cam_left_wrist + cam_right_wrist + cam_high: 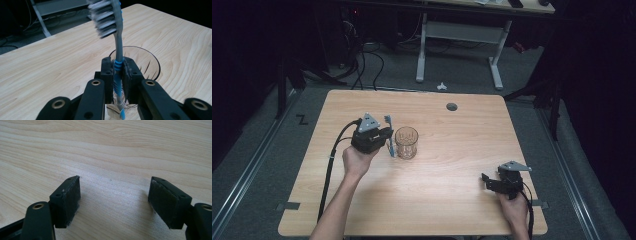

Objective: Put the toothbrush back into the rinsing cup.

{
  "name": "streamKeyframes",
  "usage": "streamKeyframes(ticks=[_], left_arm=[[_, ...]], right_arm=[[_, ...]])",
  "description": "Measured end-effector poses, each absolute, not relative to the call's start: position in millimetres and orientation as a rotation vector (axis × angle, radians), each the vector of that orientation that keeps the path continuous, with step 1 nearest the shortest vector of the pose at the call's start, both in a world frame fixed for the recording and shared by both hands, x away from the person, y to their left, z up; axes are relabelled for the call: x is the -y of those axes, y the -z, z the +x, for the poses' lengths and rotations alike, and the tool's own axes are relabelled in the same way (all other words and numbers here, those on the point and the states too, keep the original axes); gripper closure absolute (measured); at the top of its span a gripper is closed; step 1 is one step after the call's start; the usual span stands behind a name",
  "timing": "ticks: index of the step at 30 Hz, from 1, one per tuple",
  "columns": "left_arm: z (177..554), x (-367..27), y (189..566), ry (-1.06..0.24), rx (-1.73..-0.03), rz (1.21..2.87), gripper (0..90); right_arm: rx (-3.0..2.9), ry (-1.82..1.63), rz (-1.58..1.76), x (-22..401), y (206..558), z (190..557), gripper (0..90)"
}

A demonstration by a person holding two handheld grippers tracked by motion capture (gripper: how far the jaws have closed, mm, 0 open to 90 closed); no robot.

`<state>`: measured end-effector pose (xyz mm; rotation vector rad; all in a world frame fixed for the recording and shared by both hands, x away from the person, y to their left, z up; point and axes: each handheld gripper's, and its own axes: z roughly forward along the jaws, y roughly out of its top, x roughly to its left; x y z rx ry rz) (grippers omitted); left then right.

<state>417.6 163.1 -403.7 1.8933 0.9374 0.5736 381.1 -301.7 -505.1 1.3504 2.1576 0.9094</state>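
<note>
A blue and grey toothbrush (389,135) stands upright, bristles at the top, clamped in my left gripper (388,137) just left of a clear glass (406,142) on the wooden table (452,200). In the left gripper view the pads (107,71) squeeze the toothbrush (118,50) on its blue ribbed neck, and the glass (147,65) rim lies right behind them. My right gripper (484,181) rests low near the table's front right corner. In the right gripper view it (115,200) stands open with bare wood between its fingers.
A round cable hole (452,106) sits in the table's far edge area. Behind the table stands a white desk frame (422,50) with cables on the floor. A black cable (332,165) trails from my left gripper toward the front left.
</note>
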Motion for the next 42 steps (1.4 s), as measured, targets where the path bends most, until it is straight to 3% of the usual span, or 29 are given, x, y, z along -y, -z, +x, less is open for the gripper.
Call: streamKeyframes(ticks=[27,42], left_arm=[[413,-157,415,-0.658,-0.910,1.876,80.6],[411,-162,424,-0.645,-0.943,1.855,80.2]], right_arm=[[-2.158,-0.909,1.350,302,505,381,26.2],[-2.158,-0.909,1.350,302,505,381,26.2]])
